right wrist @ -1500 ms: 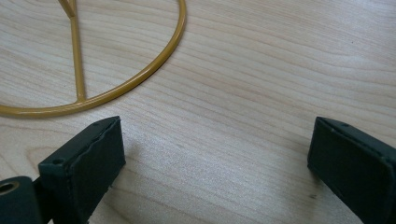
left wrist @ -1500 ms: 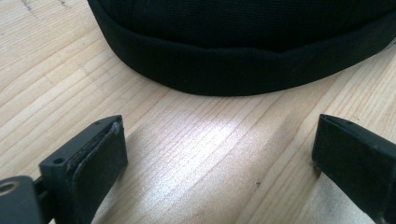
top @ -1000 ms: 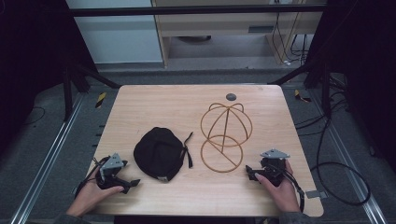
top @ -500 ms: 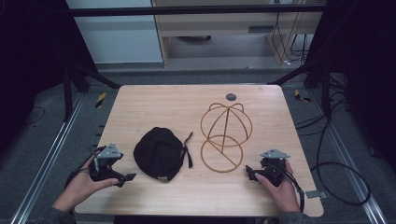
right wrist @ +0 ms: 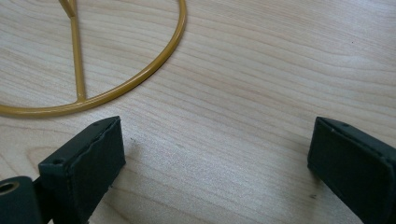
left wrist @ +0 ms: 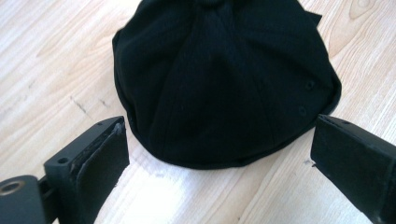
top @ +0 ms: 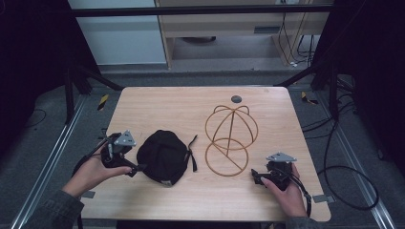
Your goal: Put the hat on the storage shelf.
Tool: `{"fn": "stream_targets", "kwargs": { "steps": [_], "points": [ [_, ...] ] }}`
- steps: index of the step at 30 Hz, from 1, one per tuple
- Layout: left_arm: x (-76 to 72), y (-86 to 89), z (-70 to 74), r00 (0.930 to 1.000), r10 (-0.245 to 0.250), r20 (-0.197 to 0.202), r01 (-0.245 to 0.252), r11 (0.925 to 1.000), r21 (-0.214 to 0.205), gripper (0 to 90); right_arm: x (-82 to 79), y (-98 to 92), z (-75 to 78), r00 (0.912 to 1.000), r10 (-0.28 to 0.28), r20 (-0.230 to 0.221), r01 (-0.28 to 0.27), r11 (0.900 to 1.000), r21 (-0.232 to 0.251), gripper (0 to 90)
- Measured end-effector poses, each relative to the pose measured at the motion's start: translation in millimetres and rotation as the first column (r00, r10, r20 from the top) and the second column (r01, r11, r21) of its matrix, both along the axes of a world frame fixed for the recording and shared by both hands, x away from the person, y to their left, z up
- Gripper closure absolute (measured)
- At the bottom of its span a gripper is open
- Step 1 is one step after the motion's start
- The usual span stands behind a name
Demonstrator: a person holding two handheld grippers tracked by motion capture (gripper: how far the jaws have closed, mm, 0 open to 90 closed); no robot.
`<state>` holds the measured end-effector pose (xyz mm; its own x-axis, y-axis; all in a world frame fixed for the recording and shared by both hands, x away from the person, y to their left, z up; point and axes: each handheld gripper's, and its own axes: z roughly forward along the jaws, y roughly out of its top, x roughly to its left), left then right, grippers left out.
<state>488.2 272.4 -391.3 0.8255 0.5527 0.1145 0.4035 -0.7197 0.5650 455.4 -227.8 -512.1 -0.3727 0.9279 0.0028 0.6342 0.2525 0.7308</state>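
A black cap [top: 165,156] lies flat on the wooden table [top: 181,109], left of centre. My left gripper [top: 136,169] hovers just left of it, open, its jaws wide apart and pointed at the cap's near edge [left wrist: 219,84] without touching it. To the cap's right stands a gold wire hat stand [top: 231,133], a dome frame over a ring base. My right gripper [top: 255,177] rests near the front right edge, open, with bare wood between its jaws and the stand's ring base [right wrist: 140,74] just ahead.
A small dark round hole [top: 236,99] sits at the table's far edge. Cables [top: 344,176] trail on the floor to the right. Black frame bars run along both sides and a pale cabinet [top: 119,33] stands behind.
My left gripper has moved up and to the right, closing in on the cap's left side. The right gripper has stayed put.
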Motion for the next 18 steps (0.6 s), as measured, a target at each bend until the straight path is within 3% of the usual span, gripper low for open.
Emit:
{"fn": "stream_targets", "kwargs": {
  "steps": [5, 12, 18],
  "points": [
    [6.3, -8.6, 8.6, 1.0, -0.01, -0.001, 0.01, 1.0, 0.001, 4.2, 0.0, -0.1, 0.0, 1.0, 0.001, 0.0, -0.001, 1.0, 0.0, 4.1],
    [15.7, -27.1, 18.7, 0.9991, -0.041, -0.005, 0.041, 0.9986, 0.034, 5.4, 0.0, -0.1, 0.0, 1.0, 0.001, 0.0, -0.001, 1.0, -0.001, 4.1],
    [25.4, -47.4, 22.0, 0.9967, -0.078, -0.022, 0.08, 0.9925, 0.092, 6.1, 0.0, 0.0, 0.0, 1.0, 0.0, 0.0, 0.0, 1.0, -0.001, 4.1]
  ]
}}
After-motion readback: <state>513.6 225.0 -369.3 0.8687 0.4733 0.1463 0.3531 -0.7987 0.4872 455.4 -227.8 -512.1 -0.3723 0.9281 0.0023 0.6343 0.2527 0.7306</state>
